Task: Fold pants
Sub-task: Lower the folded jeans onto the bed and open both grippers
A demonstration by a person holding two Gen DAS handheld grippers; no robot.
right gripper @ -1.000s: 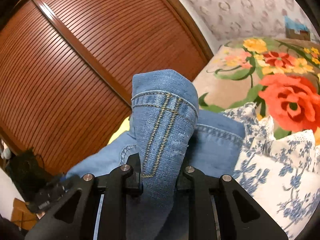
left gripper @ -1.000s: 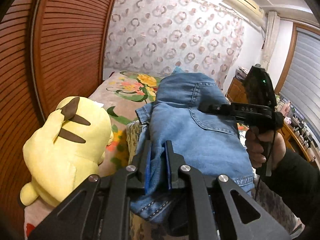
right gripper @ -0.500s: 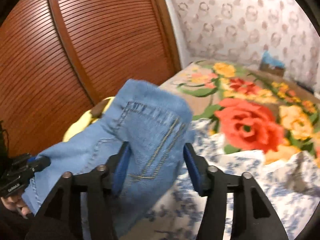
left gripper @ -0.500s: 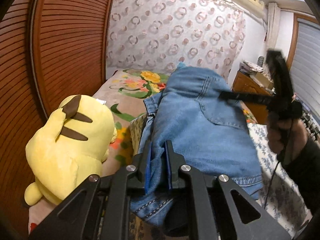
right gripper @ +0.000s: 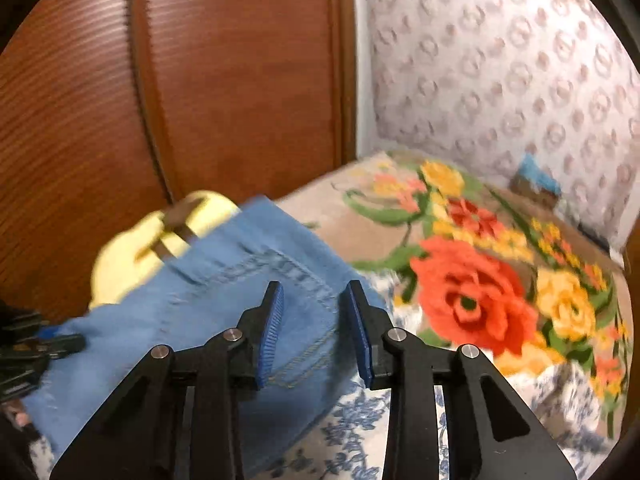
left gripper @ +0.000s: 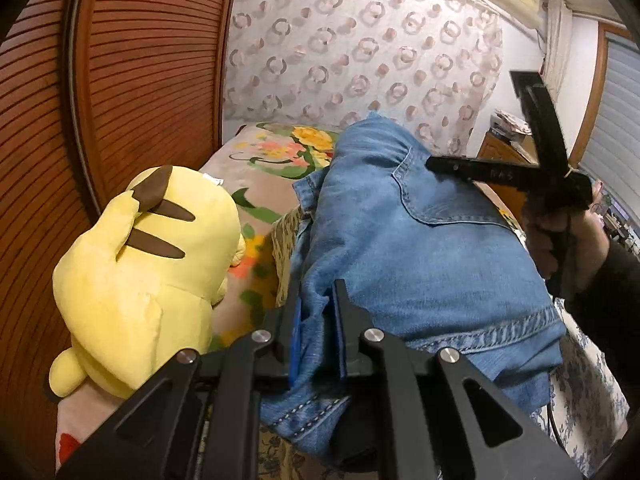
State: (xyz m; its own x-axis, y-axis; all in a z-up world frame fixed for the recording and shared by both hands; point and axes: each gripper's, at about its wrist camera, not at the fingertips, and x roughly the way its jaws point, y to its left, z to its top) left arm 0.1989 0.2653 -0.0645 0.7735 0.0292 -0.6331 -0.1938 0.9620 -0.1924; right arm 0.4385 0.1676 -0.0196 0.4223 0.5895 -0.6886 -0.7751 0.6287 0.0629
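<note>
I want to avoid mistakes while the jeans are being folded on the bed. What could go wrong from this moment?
1. Only the left gripper pinches the jeans; the right gripper has nothing pinched, its jaws closing, so the far end may slump and spoil the fold.
2. The closing right jaws may catch a wrinkle instead of a clean edge.
3. The yellow plush toy lies close beside the jeans and could be pushed or caught under them.

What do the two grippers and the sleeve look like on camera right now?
Left gripper and right gripper: black angular linkage frames, silver round bolts, ribbed blue pads. The right one carries pale lettering, a thin black cable hanging below. The sleeve is dark.
</note>
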